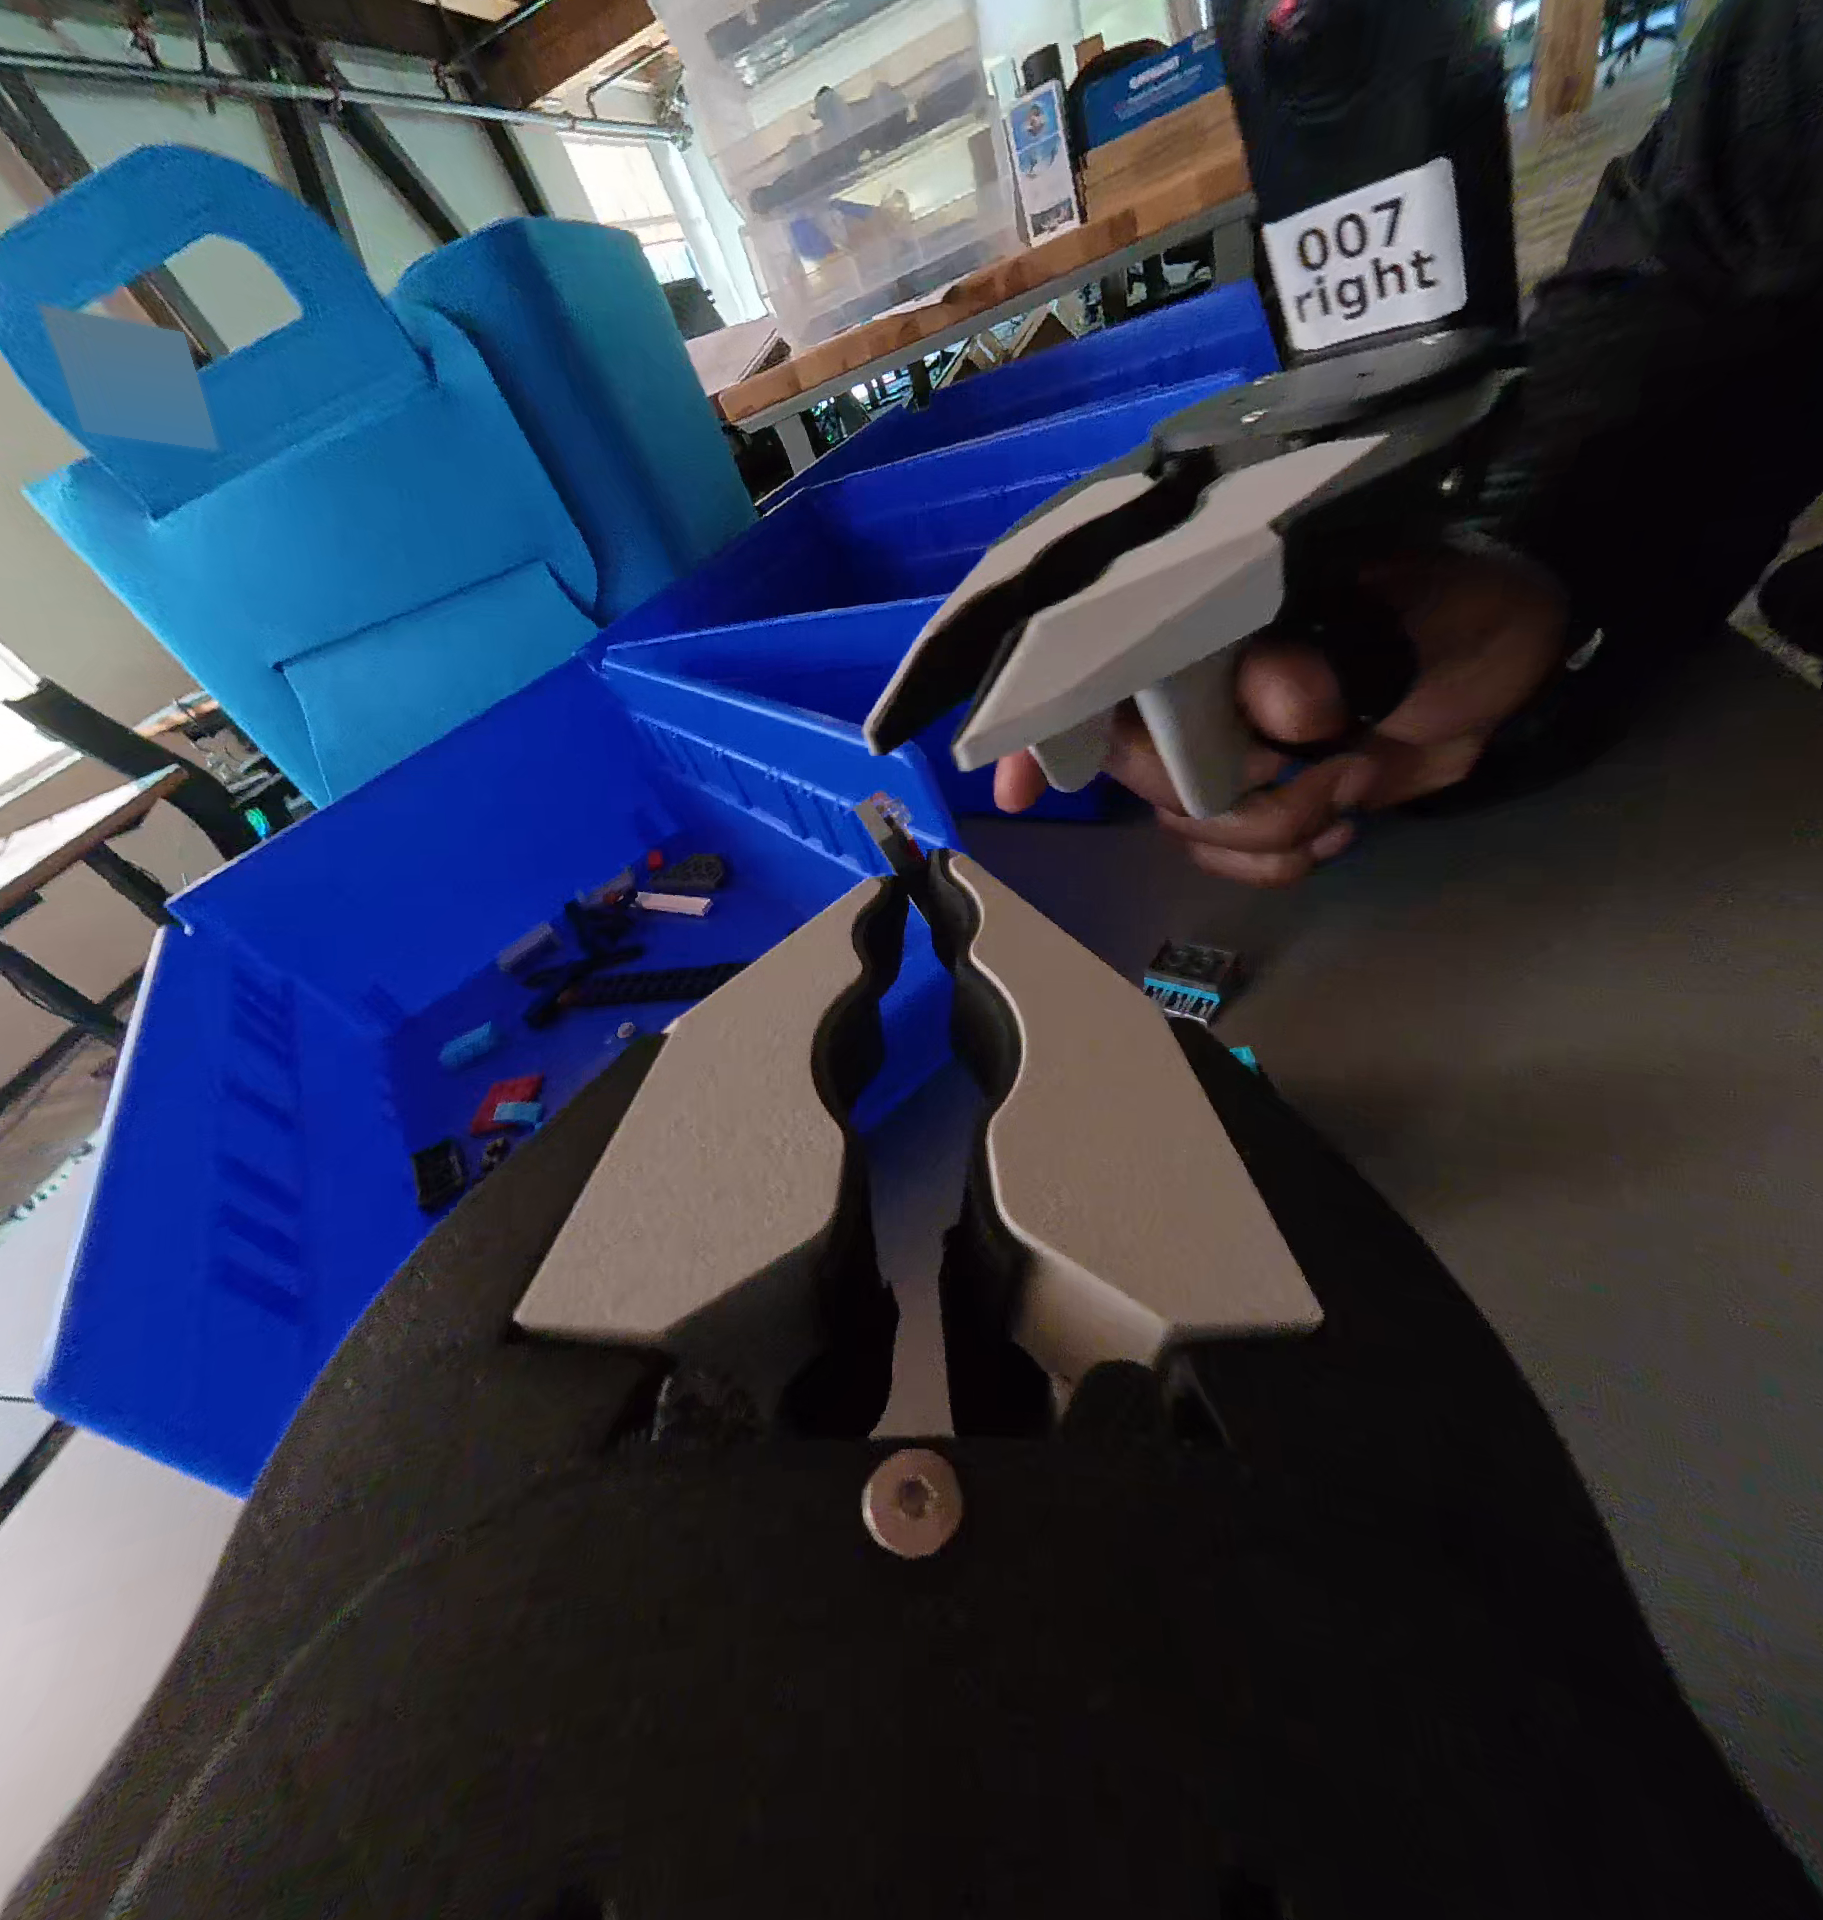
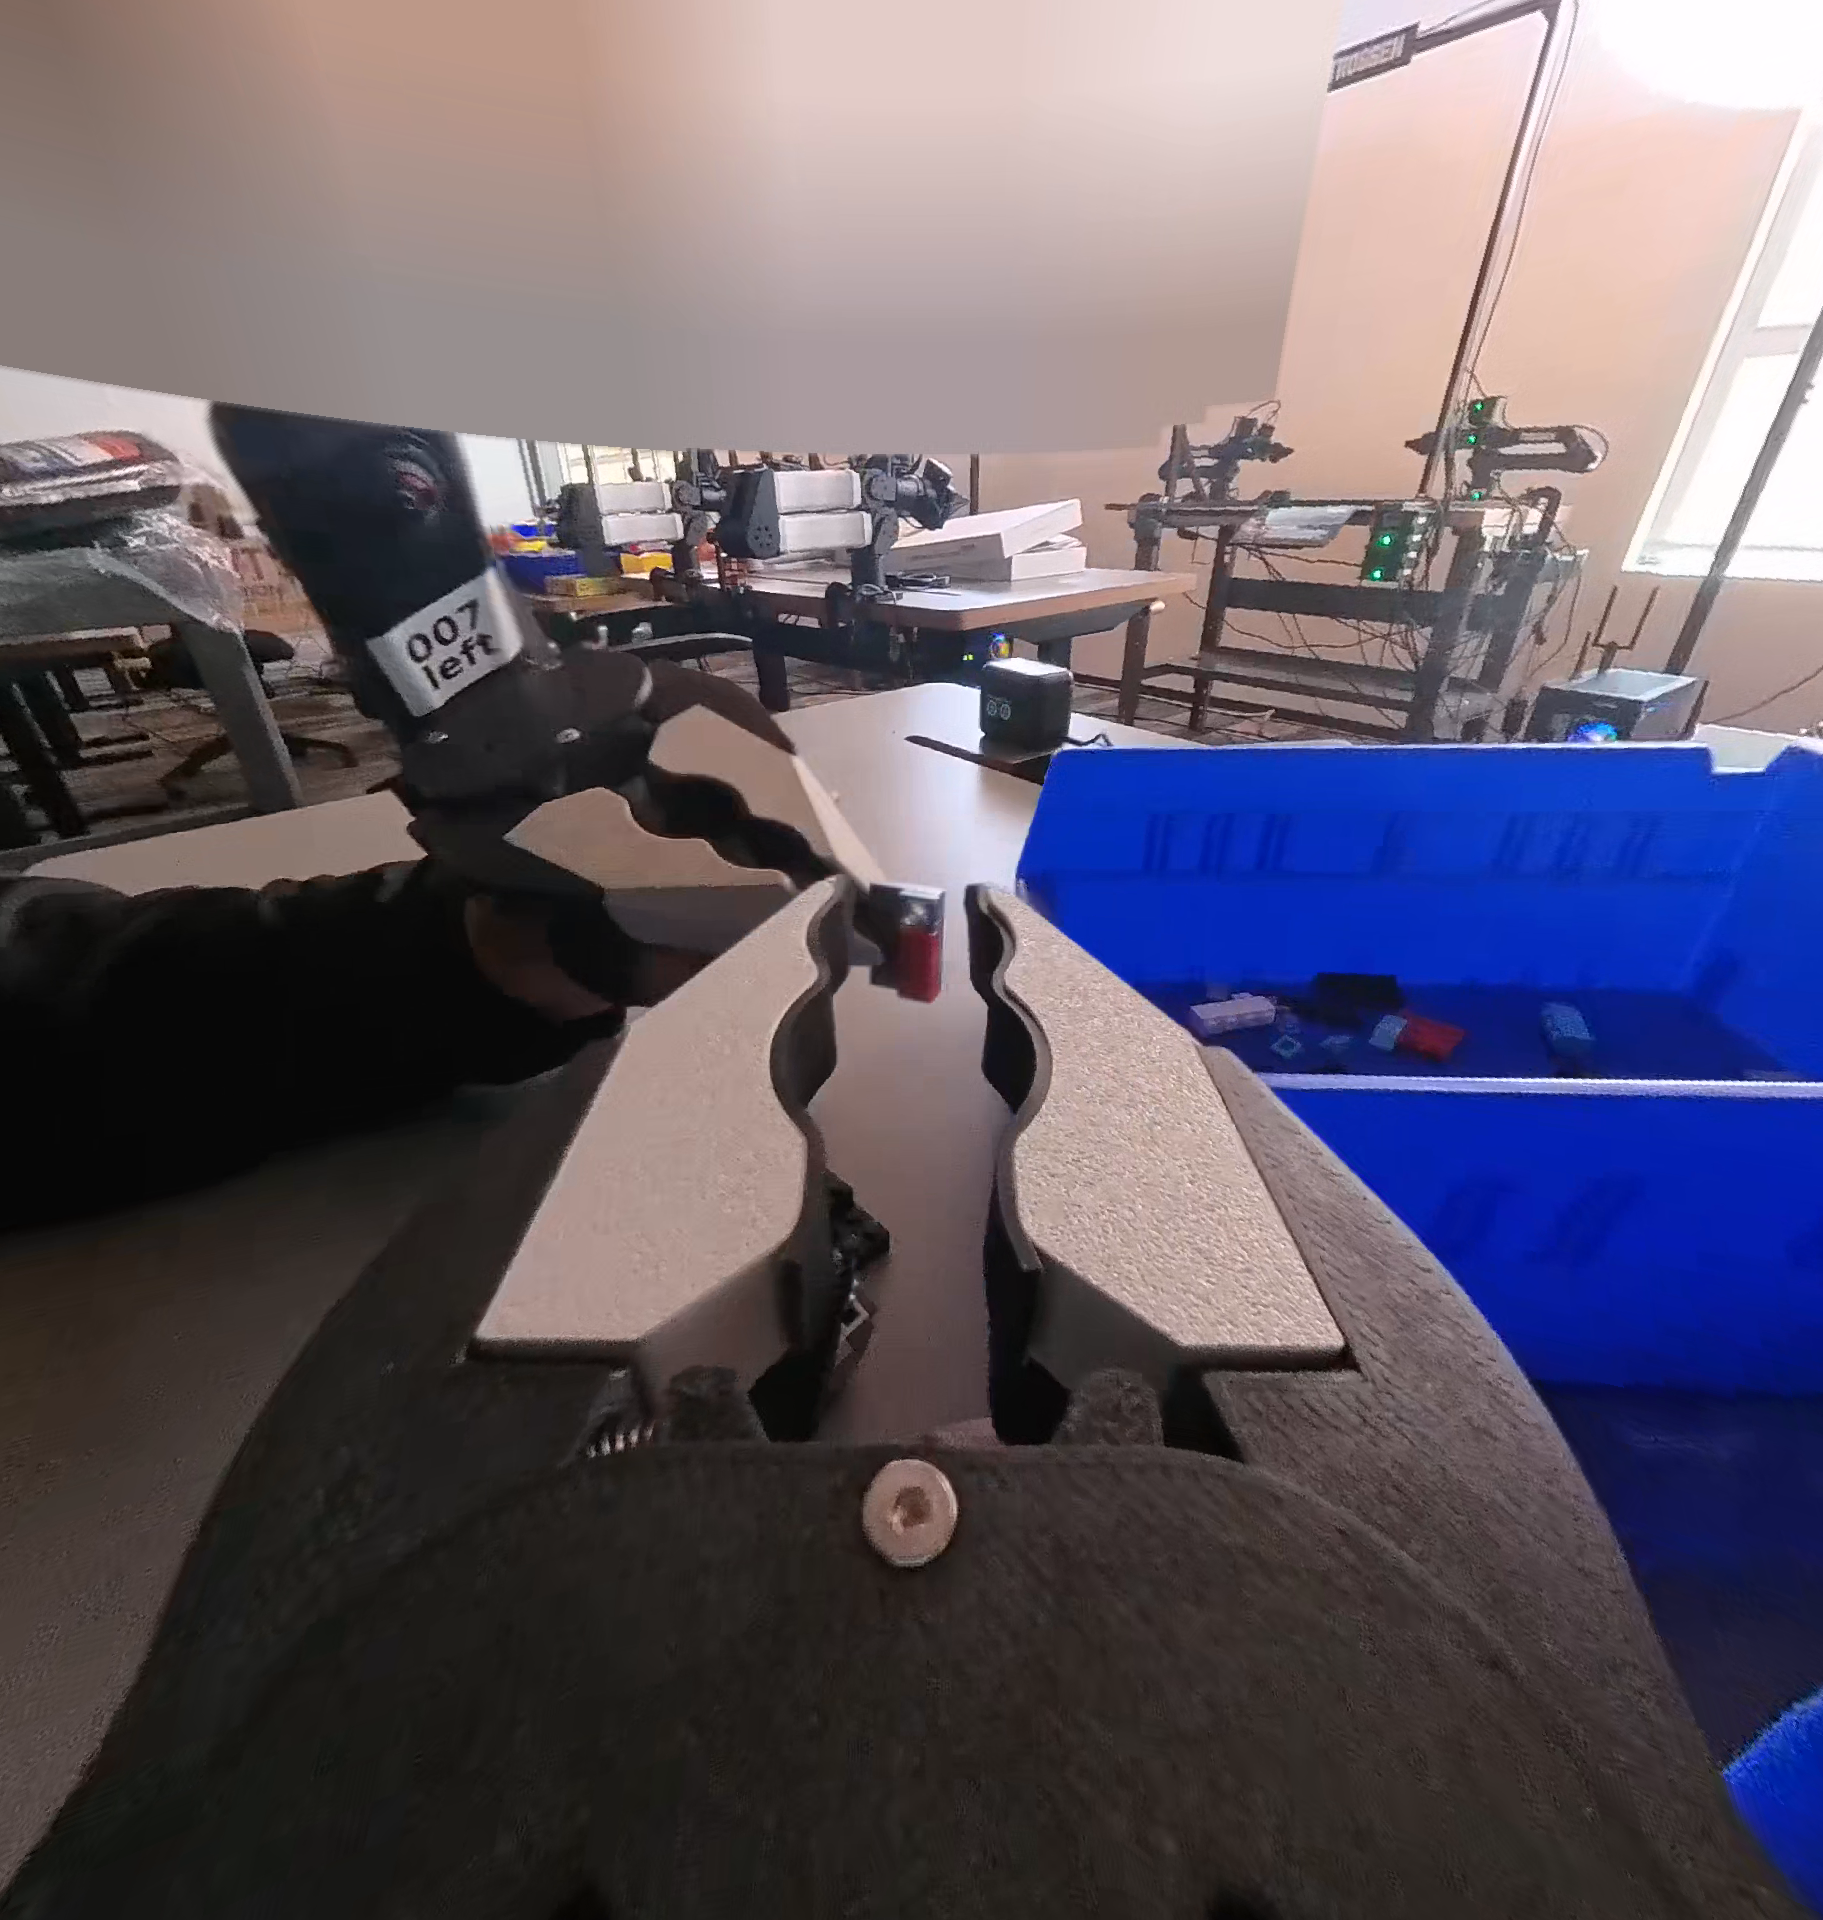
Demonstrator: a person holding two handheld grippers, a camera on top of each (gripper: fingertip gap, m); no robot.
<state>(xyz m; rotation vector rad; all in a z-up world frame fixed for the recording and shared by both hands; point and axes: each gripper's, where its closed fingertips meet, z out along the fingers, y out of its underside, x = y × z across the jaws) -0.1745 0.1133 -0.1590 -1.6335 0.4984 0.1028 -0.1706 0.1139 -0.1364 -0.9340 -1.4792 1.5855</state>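
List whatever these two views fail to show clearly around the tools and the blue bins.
- Left wrist view: the small red-and-clear piece in the left tool is mostly hidden by the fingertips.
- Left wrist view: the loose pieces in the blue bin are too small to identify.
- Right wrist view: a blur patch covers the upper scene.
- Right wrist view: the right tool hides the table beneath it.

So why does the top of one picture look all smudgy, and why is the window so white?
Right wrist view: the big smudge at the top was laid over afterwards to hide a person; the window glares white. Left wrist view: the right tool looks slightly blurred, and the blue bin bends from the wide lens.
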